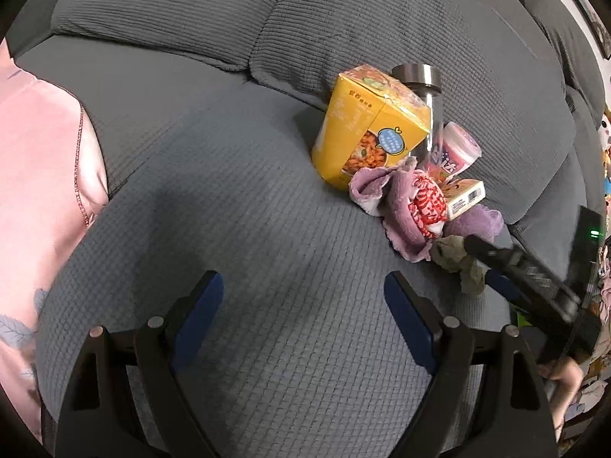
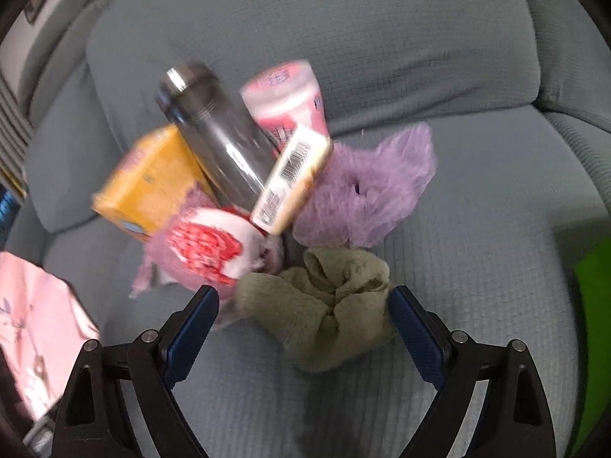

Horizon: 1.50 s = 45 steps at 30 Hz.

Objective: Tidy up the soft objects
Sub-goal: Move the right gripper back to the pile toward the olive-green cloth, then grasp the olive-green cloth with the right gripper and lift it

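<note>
Sofa lot: olive cloth (image 2: pixel 324 305) next for sorting.

We list it crumpled on the sofa seat (image 1: pixel 248 210), at the near edge of a heap with a purple cloth (image 2: pixel 366 194), red-and-white plush (image 2: pixel 208 252), yellow box (image 2: pixel 152 183), bottle (image 2: pixel 217 133), pink cup (image 2: pixel 286 95) and small carton (image 2: pixel 292 179). Right gripper (image 2: pixel 305 320) fingers wide open astride it, nothing held. Left gripper (image 1: pixel 303 318) open, empty. We judge a low, centred pinch best, clear of the plush.

left gripper (image 1: pixel 303 290): black frame | blue pads (image 1: pixel 202 305) | silver rivets; right gripper (image 2: pixel 303 301): same
</note>
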Available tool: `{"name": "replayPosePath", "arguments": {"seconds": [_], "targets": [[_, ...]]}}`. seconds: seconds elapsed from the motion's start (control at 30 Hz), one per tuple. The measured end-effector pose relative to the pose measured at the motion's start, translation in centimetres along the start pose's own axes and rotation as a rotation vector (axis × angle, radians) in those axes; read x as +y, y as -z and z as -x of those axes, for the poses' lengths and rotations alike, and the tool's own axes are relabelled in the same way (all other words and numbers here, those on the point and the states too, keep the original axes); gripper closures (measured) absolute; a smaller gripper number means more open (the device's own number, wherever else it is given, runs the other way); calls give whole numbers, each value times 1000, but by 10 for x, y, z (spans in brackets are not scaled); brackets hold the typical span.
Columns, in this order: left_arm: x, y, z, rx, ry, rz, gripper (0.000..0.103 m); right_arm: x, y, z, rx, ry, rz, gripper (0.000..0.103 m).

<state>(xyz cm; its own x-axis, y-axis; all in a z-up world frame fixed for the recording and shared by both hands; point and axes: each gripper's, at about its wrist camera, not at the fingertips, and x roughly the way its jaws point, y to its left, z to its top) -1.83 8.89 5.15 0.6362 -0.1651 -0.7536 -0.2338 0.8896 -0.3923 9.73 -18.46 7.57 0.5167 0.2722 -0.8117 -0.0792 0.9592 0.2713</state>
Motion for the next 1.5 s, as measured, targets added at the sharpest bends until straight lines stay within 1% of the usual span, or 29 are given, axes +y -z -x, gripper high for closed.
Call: {"name": "replayPosePath", "arguments": {"seconds": [0.03,0.07,0.1,0.13,0.17,0.2,0.23,0.3,0.33,0.4,0.5,0.63,0.73,0.87,0.97,1.07,1.1,1.13,1.17,1.2,1.23,1.3,1.37,1.5], "targets": [[-1,0,0,3,2,-3,18,-1,1,-6,5,11,2,20],[-4,0,-3,6,3,-6,18,-2,3,-10,6,14,1,22],[-5,0,-3,8,3,-11,18,-5,5,-13,2,16,-6,31],[-6,1,-4,9,1,-19,18,-6,7,-14,0,23,-12,47],[-7,1,-3,9,-3,-27,18,-8,8,-14,-1,36,-12,53],[-8,1,-3,8,-6,-31,18,-9,10,-11,-9,44,-5,64],[-8,1,-3,5,-9,-30,18,-11,11,-8,-12,34,-1,76],[-8,1,-1,-3,-5,-26,18,-13,11,3,-10,-5,-4,83],[-7,1,0,-9,2,-25,18,-13,13,11,-19,-25,-5,85],[-6,0,2,-11,8,-22,18,-12,20,34,-40,-50,16,85],[-5,1,3,-8,7,-17,18,-3,25,53,-28,-104,55,85],[-6,0,3,-4,4,-22,18,15,40,66,12,-181,128,85],[-7,1,3,2,2,-26,18,25,56,64,66,-227,138,85],[-9,2,0,18,4,-31,19,37,71,52,109,-214,151,85],[-13,5,1,31,7,-51,19,30,72,42,148,-207,109,85],[-22,9,0,50,33,-88,19,19,69,41,169,-202,65,85],[-24,10,-2,56,41,-94,19,14,67,44,169,-200,48,80],[-27,12,-4,69,56,-99,19,11,65,47,165,-196,42,71],[-29,14,-6,83,75,-102,19,8,63,51,152,-191,38,64],[-32,15,-8,100,99,-104,20,3,61,58,121,-185,28,50],[-35,17,-9,112,117,-109,21,-1,59,63,98,-184,18,44],[-42,21,-12,143,163,-127,22,-11,57,71,70,-196,-8,43],[-47,25,-15,164,191,-139,24,-15,54,72,70,-218,-24,43],[-56,33,-23,214,221,-164,27,-16,55,55,140,-235,-71,43]]}}
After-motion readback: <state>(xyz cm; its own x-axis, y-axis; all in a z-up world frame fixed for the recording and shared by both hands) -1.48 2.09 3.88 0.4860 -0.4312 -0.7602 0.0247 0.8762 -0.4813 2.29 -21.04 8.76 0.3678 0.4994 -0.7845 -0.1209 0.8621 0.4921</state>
